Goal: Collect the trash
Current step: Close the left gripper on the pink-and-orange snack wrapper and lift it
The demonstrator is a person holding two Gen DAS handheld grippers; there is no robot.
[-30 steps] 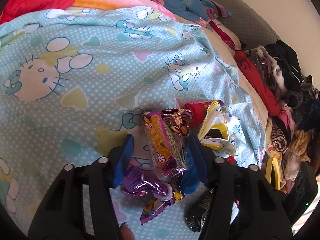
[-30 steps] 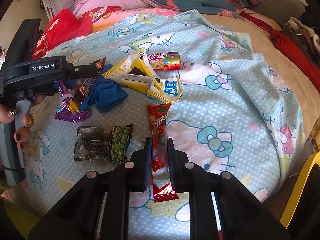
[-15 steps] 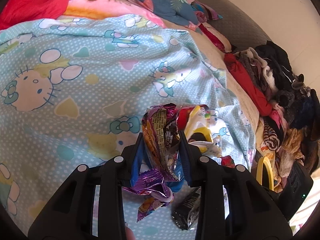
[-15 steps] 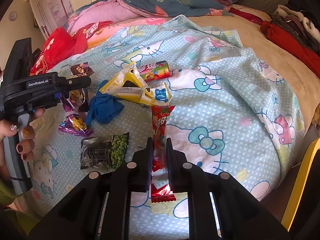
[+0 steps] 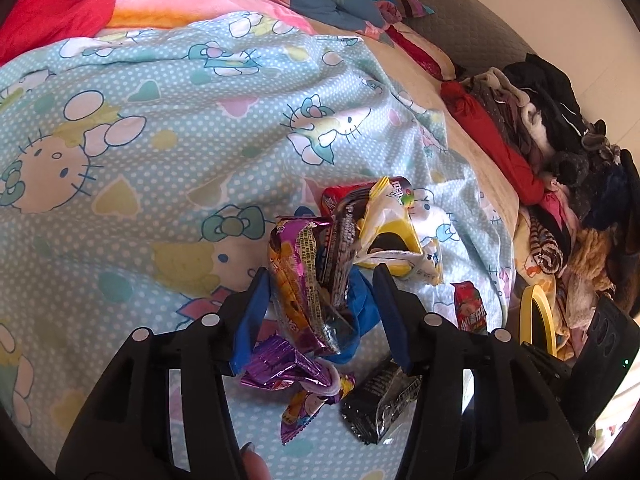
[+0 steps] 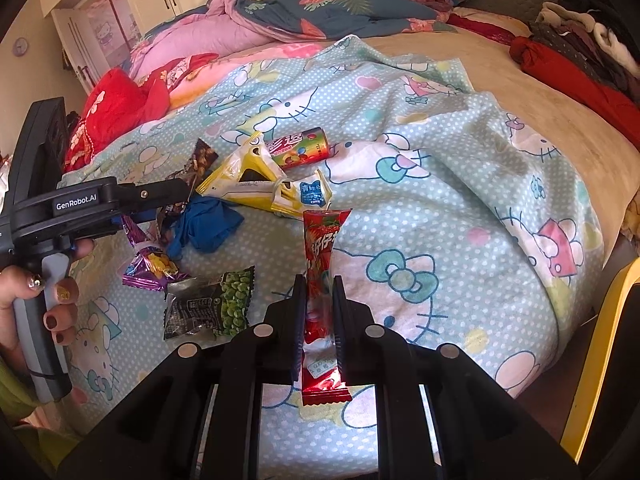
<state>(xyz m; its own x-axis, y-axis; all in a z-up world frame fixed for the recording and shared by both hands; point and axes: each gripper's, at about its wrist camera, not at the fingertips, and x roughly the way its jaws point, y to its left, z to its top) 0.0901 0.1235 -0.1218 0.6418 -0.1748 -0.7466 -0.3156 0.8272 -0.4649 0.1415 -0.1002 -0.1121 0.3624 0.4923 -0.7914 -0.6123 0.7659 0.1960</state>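
In the left wrist view my left gripper [image 5: 320, 276] has its jaws opening around two upright wrappers, a purple-orange snack wrapper [image 5: 296, 280] and a dark wrapper [image 5: 344, 240]. The left pad touches them; the right pad stands clear. A blue cloth [image 5: 366, 308] lies behind them. My right gripper [image 6: 318, 280] is shut on a long red snack wrapper [image 6: 320, 248], held above the bed. On the bed lie a yellow-white bag [image 6: 256, 180], a red tube can [image 6: 300, 148], a green pea packet [image 6: 212, 308] and a small purple wrapper [image 6: 152, 268].
Everything lies on a light-blue cat-print blanket [image 6: 440, 208]. Heaped clothes [image 5: 560, 168] line the bed's right side. A yellow rim [image 6: 600, 340] stands beside the bed's near corner. A person's hand [image 6: 36, 300] holds the left gripper's handle. Pink and blue quilts [image 6: 304, 16] lie at the far end.
The left jaws squeezed the two wrappers together half a second ago and have spread apart again; the wrappers still stand between them. The right gripper kept its hold on the red wrapper.
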